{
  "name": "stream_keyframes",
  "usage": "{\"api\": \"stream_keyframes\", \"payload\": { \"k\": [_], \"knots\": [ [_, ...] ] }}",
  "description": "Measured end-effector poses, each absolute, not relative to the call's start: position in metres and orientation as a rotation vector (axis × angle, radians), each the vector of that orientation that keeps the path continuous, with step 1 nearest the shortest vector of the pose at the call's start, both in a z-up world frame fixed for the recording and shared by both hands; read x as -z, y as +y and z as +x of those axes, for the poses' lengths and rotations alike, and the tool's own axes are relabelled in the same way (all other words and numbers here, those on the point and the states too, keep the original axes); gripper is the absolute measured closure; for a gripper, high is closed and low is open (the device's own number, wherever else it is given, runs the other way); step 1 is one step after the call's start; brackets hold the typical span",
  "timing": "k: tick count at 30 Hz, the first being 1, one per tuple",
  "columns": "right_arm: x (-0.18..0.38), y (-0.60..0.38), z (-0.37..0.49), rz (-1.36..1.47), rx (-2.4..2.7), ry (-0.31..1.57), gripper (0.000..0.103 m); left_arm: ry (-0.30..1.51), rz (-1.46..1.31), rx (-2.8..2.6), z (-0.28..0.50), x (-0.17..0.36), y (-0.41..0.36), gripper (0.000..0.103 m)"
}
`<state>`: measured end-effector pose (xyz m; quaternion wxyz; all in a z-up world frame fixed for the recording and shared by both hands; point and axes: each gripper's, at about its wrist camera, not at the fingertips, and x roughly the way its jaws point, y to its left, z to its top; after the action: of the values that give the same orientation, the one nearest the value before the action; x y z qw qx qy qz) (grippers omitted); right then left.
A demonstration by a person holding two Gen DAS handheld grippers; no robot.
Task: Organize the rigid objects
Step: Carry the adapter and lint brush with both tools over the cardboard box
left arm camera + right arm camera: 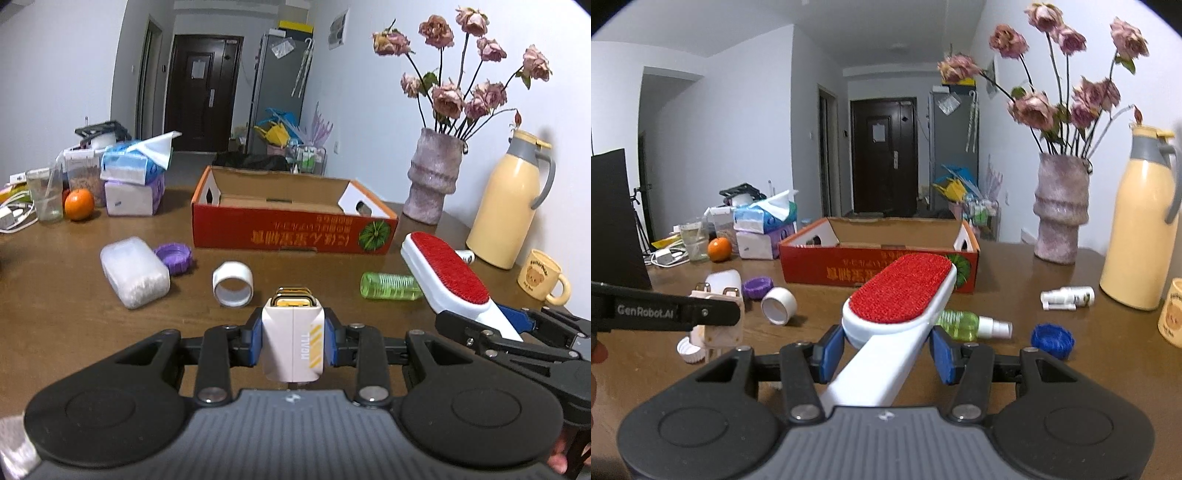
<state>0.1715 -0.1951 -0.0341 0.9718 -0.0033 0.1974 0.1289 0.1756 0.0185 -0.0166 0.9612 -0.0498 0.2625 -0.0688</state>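
Both grippers loaded: charger, lint brush.

The wooden worktop is showing a faint sheen; the brush is wearing rough red cloth on glossy white plastic; the box is looking like matt cardboard.

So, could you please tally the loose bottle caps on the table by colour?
Purple cap: 1
Blue cap: 1
White cap: 1
Total: 3
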Motion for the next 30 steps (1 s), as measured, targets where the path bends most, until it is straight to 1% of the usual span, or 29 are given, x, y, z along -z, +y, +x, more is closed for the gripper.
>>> {"api": "stream_keyframes", "payload": {
  "k": [12, 30],
  "knots": [
    [0.021, -0.19, 0.2, -0.02, -0.293, 0.339, 0.053, 0.47, -0.114, 0.105, 0.201, -0.006, 0.014, 0.071],
    [0.009, -0.19, 0.264, 0.012, -0.289, 0.311, 0.053, 0.416, -0.139, 0.066, 0.254, -0.028, 0.007, 0.071]
  ]
}}
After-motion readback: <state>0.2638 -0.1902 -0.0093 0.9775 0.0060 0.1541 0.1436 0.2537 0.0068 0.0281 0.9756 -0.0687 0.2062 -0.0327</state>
